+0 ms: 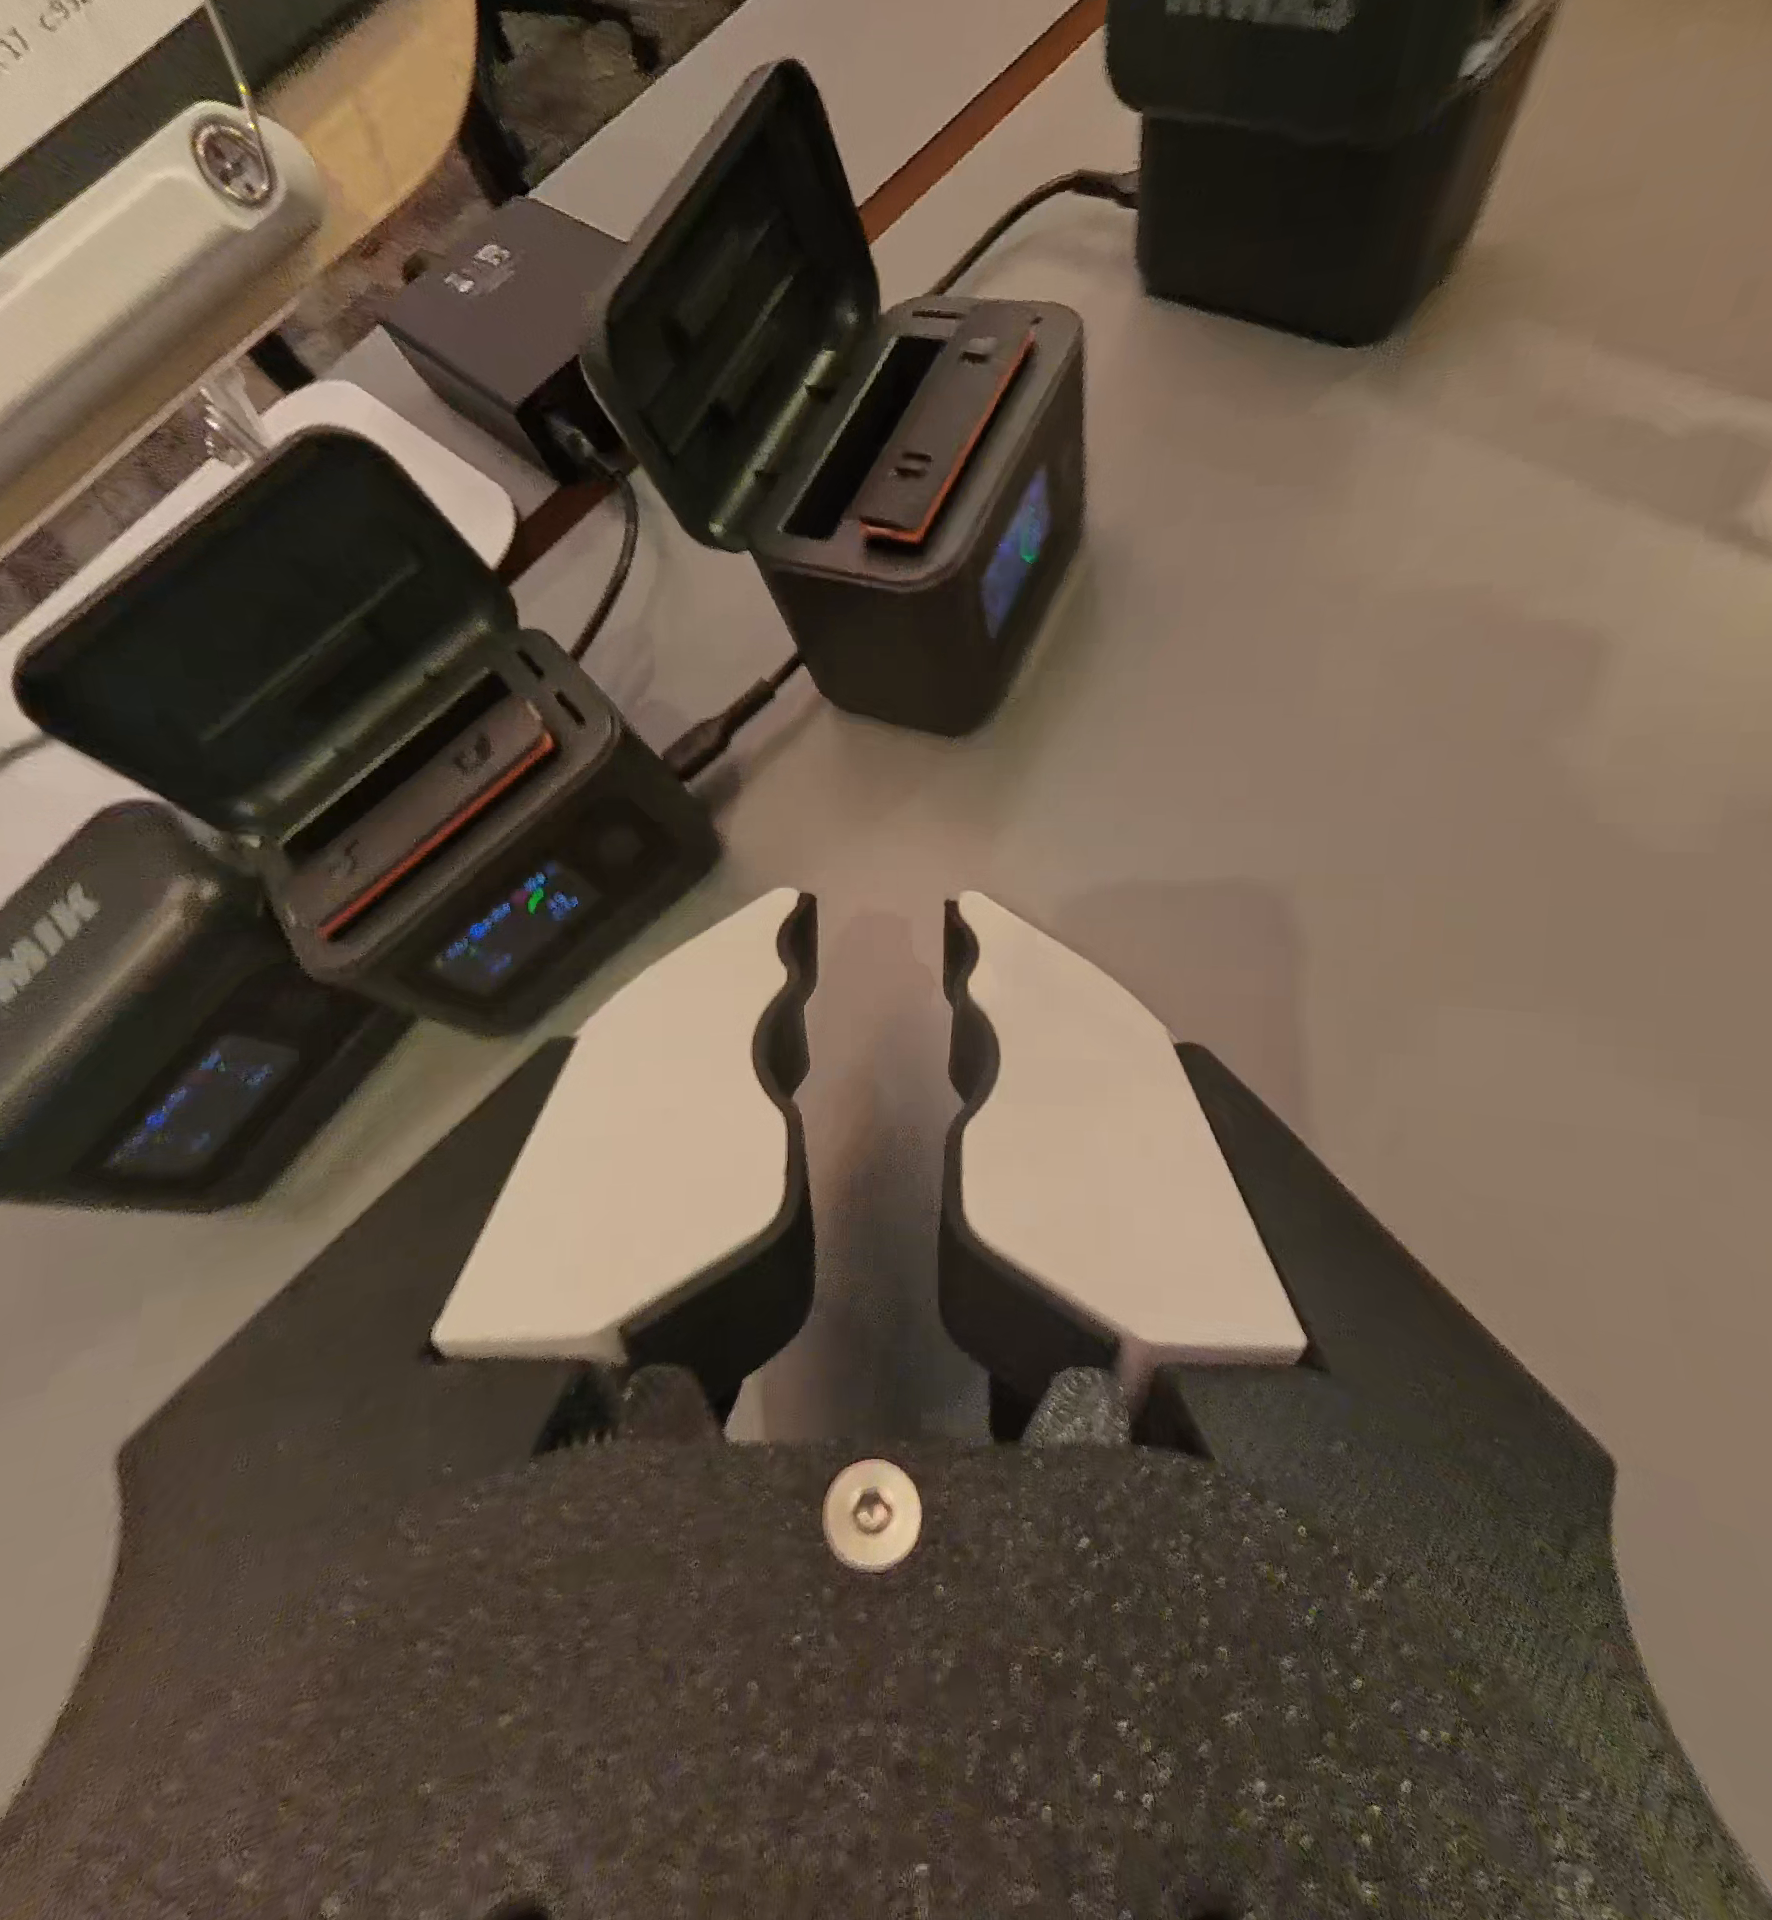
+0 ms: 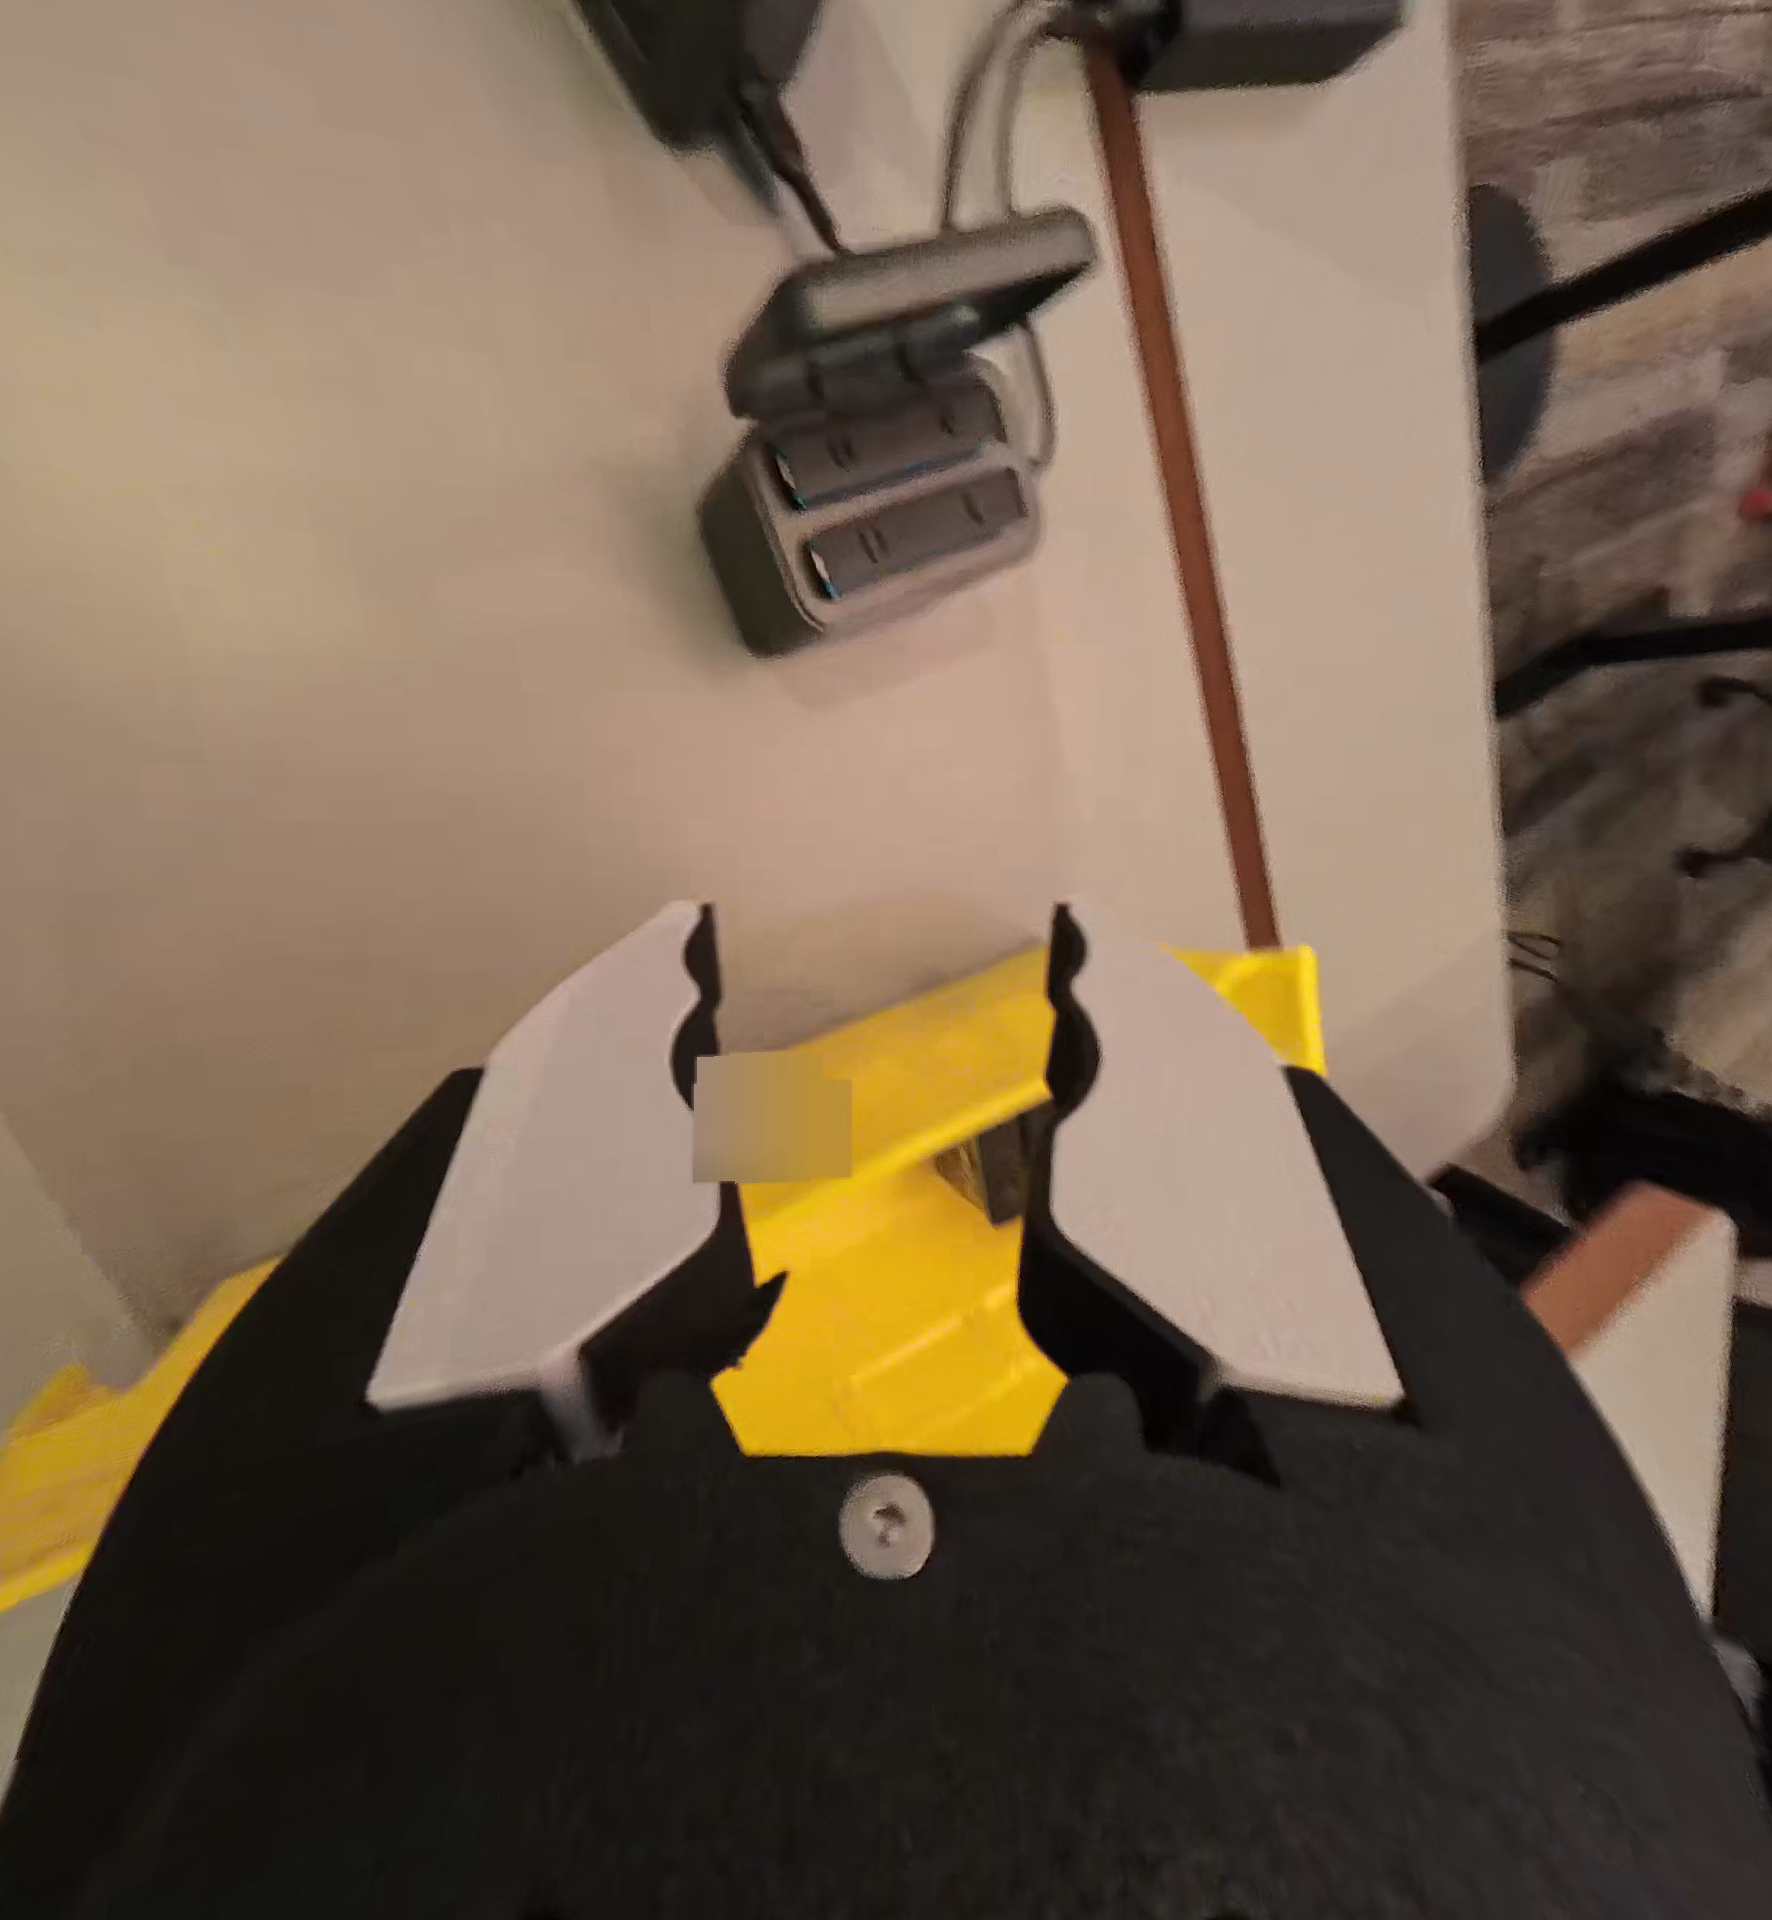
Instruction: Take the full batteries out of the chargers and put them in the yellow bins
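In the left wrist view two black chargers stand with lids up: a near one [image 1: 466,852] and a far one [image 1: 923,540]. Each holds an orange-edged battery, the near one [image 1: 425,831] and the far one [image 1: 949,436], beside an empty slot. My left gripper [image 1: 880,914] is open and empty over the table, right of the near charger. In the right wrist view my right gripper [image 2: 882,925] is open and empty above a yellow bin [image 2: 892,1299]. A dark battery [image 2: 996,1174] lies in the bin. A grey charger [image 2: 861,520] with its lid up holds two blue-edged batteries farther off.
A closed black charger [image 1: 123,1018] sits at the left edge and another black case [image 1: 1297,187] at the back right. A black power hub [image 1: 497,312] and cables lie behind the chargers. The table's right edge [image 2: 1474,727] drops to the floor. The gap from one gripper's tips to the other's is roughly 30 cm. My right gripper's tips are some 15 cm from the black case [image 1: 1297,187].
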`<state>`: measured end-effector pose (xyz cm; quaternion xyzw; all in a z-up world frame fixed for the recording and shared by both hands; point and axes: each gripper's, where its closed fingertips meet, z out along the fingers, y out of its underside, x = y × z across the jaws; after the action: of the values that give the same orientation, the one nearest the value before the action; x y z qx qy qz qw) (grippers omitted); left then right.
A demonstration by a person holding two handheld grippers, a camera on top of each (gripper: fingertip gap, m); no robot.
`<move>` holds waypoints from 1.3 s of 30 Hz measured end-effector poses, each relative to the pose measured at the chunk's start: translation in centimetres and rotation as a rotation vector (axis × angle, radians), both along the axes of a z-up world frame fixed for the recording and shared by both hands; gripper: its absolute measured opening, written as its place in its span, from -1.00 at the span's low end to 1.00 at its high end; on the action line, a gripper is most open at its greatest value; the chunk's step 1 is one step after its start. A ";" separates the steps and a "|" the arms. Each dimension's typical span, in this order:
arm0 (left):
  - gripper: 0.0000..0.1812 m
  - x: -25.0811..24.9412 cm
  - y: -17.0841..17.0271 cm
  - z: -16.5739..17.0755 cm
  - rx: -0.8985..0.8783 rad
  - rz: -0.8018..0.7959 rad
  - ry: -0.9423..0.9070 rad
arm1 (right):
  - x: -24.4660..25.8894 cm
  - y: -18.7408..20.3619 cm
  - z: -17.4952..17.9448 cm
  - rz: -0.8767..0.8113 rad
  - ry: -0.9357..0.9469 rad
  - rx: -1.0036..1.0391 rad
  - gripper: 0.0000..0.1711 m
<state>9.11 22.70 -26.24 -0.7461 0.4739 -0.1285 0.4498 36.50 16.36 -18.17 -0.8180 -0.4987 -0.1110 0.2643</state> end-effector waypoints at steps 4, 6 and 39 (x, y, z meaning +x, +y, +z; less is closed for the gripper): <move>-0.75 -1.9 -2.8 0.4 -0.043 -0.053 -0.017 | -3.4 2.3 -2.8 0.119 -0.043 -0.133 -0.03; -0.76 -2.7 -3.8 0.6 -0.049 -0.071 -0.029 | -3.9 4.1 -4.5 0.152 -0.095 -0.200 0.08; -0.78 -4.8 -3.6 -0.5 -0.032 -0.086 -0.071 | -21.1 6.4 -9.8 -0.474 0.236 -0.491 0.09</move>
<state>4.31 19.09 -26.78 -0.7271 0.4872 -0.1817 0.4483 15.36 22.74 -27.96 -0.9572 -0.2731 0.0490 0.0827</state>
